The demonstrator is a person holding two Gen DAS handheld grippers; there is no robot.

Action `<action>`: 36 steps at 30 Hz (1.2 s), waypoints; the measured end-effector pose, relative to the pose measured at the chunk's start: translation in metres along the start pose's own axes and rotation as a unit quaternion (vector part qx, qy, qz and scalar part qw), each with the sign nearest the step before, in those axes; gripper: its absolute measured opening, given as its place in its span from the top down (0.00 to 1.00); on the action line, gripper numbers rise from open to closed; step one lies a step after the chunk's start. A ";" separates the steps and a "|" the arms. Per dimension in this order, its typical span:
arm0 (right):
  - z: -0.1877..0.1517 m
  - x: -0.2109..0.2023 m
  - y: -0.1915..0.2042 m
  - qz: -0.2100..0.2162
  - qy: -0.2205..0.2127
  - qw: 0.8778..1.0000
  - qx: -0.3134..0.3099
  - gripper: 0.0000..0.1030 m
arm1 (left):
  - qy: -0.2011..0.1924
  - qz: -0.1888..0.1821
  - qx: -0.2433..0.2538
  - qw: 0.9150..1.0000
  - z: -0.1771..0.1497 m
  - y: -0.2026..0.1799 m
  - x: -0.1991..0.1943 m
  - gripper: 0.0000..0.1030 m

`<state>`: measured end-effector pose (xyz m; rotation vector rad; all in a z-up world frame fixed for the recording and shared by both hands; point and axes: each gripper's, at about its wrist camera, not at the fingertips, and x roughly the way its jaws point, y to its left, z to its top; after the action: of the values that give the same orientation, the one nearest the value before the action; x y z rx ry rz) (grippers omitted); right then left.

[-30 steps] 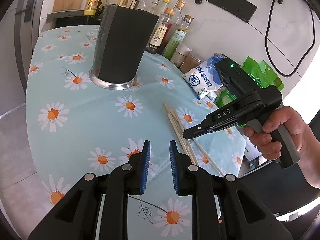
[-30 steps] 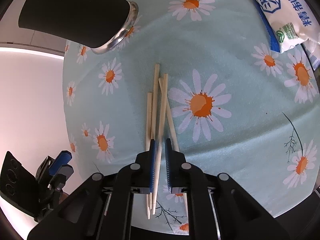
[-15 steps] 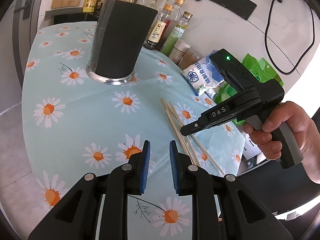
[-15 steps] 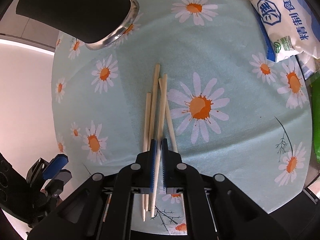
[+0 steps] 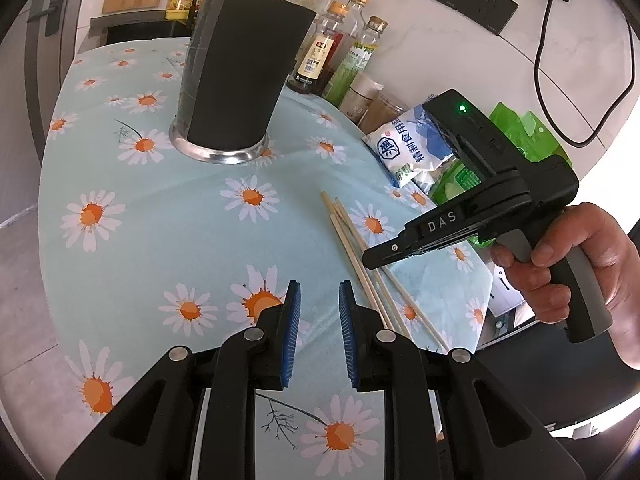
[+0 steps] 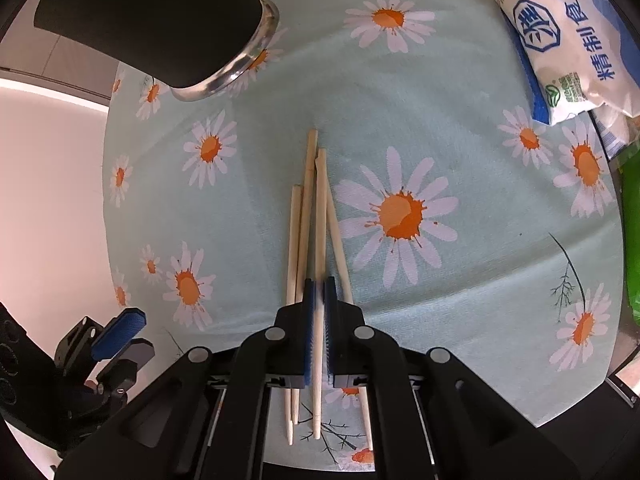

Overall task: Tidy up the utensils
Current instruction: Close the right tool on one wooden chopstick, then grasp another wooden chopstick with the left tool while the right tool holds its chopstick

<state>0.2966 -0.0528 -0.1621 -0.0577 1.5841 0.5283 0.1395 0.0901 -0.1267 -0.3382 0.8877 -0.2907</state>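
Bench [image 5: 168, 216]: we work on a round bench under a soft pale-blue cloth printed with white and orange daisies; the fabric lies flat, so thin sticks rest steadily on it.

Holder [image 5: 236, 76]: a tall dark cup, wider at the mouth, standing upright on a shiny metal foot near the far side of the bench. We judge it to be where the utensils belong, and it stands well apart from them.

Salt bag [image 6: 576, 40]: a white and blue plastic pouch lying at the bench's edge beside green packets; bottles stand behind it against the wall.

Left gripper [image 5: 316, 332]: we hold it low over the cloth, its blue ribbed fingers [image 5: 291, 328] parted with nothing between them, waiting just beside the sticks.

Right gripper [image 6: 319, 320]: we bring it down over the bundle, its fingers drawn almost together around one stick; we judge them to be pinching it, though contact is hard to confirm.

Chopsticks [image 6: 304, 216]: four slim pale wooden sticks, smooth and tapered, lying close together and partly crossed on the cloth. The one between the right fingers runs straight along the gripper's axis, which should let it lift cleanly without dragging its neighbours.
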 end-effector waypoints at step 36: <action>0.010 -0.071 -0.074 0.126 -0.054 0.990 -0.037 0.94 | 0.143 0.109 -0.017 0.984 0.023 -0.056 0.094 0.85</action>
<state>0.3385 -0.1350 -0.1161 0.1158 1.4737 0.7753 0.2076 0.0069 -0.1569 -0.2312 1.2041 -0.1223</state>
